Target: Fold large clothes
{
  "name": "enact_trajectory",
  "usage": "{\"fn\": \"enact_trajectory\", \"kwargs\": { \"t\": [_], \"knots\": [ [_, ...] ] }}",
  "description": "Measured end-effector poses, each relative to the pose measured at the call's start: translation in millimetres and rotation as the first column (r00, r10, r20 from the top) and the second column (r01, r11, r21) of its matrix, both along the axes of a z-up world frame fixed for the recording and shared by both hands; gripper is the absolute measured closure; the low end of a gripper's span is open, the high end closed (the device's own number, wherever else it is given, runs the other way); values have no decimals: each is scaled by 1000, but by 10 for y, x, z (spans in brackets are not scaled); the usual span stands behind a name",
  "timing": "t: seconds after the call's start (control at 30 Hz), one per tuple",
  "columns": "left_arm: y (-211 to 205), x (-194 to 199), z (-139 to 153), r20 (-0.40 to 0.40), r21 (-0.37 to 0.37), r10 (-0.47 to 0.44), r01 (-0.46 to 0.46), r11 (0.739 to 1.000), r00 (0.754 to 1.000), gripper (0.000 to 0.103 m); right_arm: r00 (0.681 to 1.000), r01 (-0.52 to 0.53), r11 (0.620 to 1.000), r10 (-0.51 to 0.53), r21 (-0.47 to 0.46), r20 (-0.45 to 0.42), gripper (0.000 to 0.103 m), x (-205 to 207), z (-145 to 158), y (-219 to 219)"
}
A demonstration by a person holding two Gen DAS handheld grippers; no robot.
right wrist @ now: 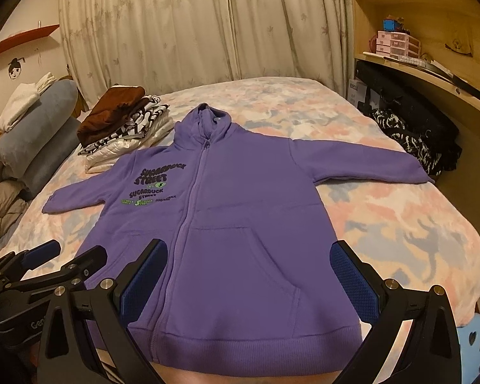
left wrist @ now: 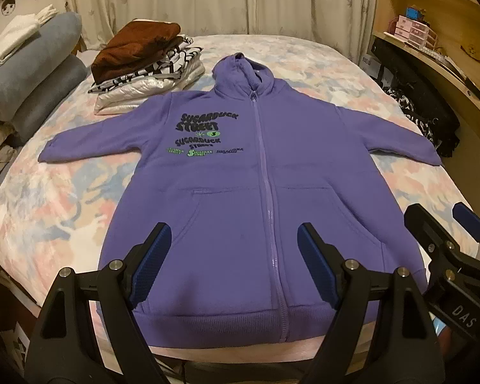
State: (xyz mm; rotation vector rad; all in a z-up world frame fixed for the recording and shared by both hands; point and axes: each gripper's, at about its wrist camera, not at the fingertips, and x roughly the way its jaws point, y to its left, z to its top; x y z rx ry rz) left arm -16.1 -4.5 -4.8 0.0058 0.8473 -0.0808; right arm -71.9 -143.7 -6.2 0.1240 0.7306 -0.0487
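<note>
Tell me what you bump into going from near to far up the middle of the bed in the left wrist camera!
left gripper, open over the hem → purple zip hoodie lying flat → its hood → flowery bedspread → curtain.

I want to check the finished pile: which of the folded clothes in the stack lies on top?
The brown garment lies on top of the stack. Under it come a black-and-white patterned piece and, lowest, a shiny white one.
</note>
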Motion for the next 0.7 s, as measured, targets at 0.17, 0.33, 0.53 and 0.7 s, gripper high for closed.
{"fn": "enact_trajectory", "kwargs": {
  "t": [0.17,0.33,0.53,0.7],
  "knots": [
    [6,62,-32,-16,-3,-4,4,1000,1000,24,1000,-1,1000,1,7,-17,0,37,-23,6],
    [3,100,-59,-27,-9,-7,7,1000,1000,24,999,-7,1000,7,12,-34,0,77,-48,11],
    [13,127,-96,-39,-14,-6,6,1000,999,24,999,-7,1000,8,10,-41,0,90,-69,32],
    [6,126,-114,-39,-14,-7,7,1000,999,24,999,-14,1000,14,11,-48,0,87,-110,31]
  ]
}}
